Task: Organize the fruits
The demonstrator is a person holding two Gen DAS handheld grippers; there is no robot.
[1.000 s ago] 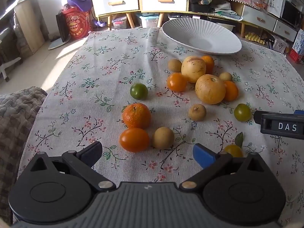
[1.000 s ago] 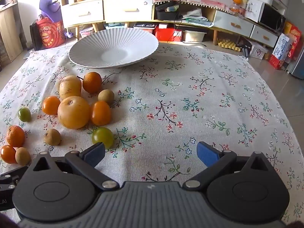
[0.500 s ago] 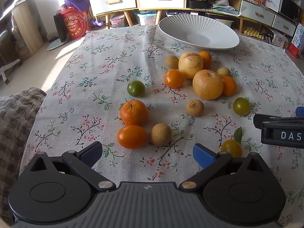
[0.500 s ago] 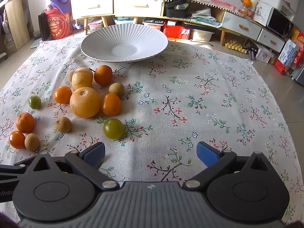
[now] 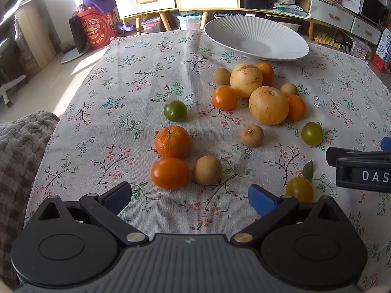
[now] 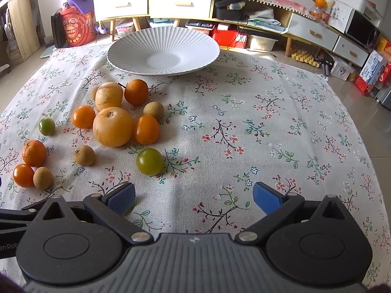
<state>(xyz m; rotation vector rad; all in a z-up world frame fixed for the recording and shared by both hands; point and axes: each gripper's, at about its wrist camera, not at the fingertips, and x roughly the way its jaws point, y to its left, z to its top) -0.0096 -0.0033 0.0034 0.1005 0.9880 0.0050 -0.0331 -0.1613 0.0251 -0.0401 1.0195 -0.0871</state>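
Several fruits lie loose on the floral tablecloth (image 5: 136, 78). An orange tomato (image 5: 169, 173), a tan longan (image 5: 207, 170) and a mandarin (image 5: 173, 142) sit just ahead of my open, empty left gripper (image 5: 190, 199). Farther off are a green tomato (image 5: 175, 110) and two big yellow melons (image 5: 268, 105) among small orange fruits. A white ribbed plate (image 5: 256, 39) stands empty at the far edge. My right gripper (image 6: 194, 199) is open and empty; a green-yellow tomato (image 6: 149, 161) lies ahead to its left, the plate (image 6: 163, 51) beyond.
The right gripper's black body (image 5: 361, 168) juts in at the right of the left wrist view, beside a yellow tomato (image 5: 299, 189). A quilted blanket (image 5: 17, 151) hangs at the table's left edge. Cabinets (image 6: 151, 0) and clutter line the room behind.
Both grippers have drawn back and lifted slightly, so the fruits and plate sit lower and farther in view. Jaws stayed open; no fruit moved.
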